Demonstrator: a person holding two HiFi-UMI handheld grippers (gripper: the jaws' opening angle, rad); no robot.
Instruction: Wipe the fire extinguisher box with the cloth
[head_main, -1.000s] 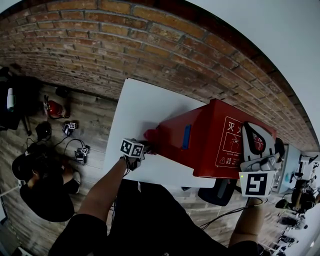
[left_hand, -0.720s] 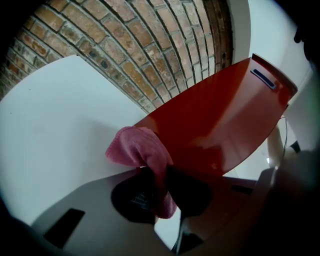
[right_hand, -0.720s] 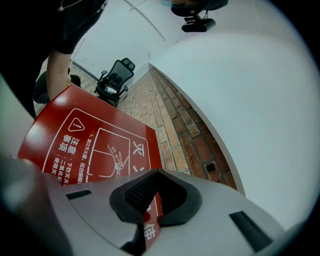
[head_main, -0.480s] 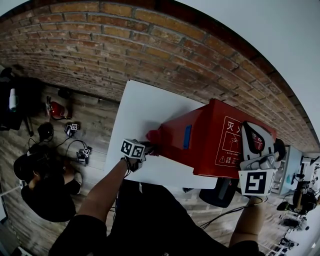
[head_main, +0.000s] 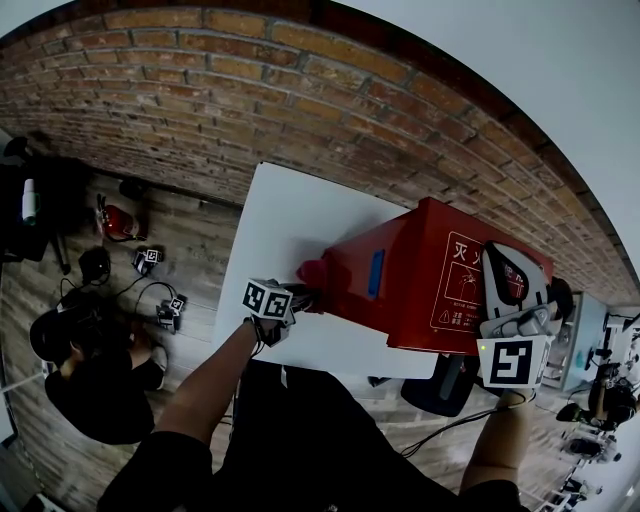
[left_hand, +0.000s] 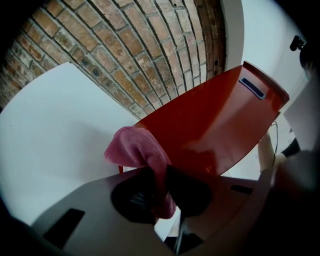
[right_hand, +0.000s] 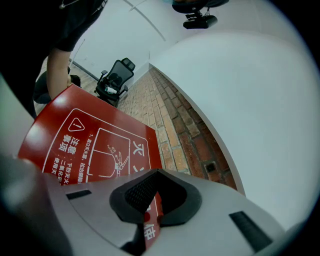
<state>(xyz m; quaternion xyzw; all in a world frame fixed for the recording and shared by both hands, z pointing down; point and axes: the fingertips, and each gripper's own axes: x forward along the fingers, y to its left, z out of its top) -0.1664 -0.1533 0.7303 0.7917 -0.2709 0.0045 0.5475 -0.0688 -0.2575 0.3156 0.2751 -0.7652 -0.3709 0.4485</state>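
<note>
**A:** Claw status first: the left claw (left_hand: 159, 192) is clamped on the pink cloth (left_hand: 136, 148), and a bunched wad pokes out ahead of its jaws. How should the wipe go?

**B:** Work from the big surface down. The fire extinguisher box (head_main: 405, 285) sits on the white counter (head_main: 285, 215) beside the brick wall (head_main: 200, 90). The wad is at the box's left end, either touching it or just short; I cannot tell which. I'd press the wad flat against the red face and draw long, overlapping strokes. That way the cloth meets the metal and the claw's hard tips don't.

**A:** And the right claw (head_main: 508, 262)?

**B:** Its jaws are closed together, with nothing pinched that I can see. It lies over the box's right end, above the printed face. Bearing down there would likely stop the box sliding on the counter under the wiping push.

**A:** How does the box look?

**B:** It's a long, glossy red case that catches reflections. One face carries a white printed panel (right_hand: 97, 150) with a diagram and warning text. Smaller still, a blue latch (head_main: 374, 272) sits on the face nearest the left claw.
</note>
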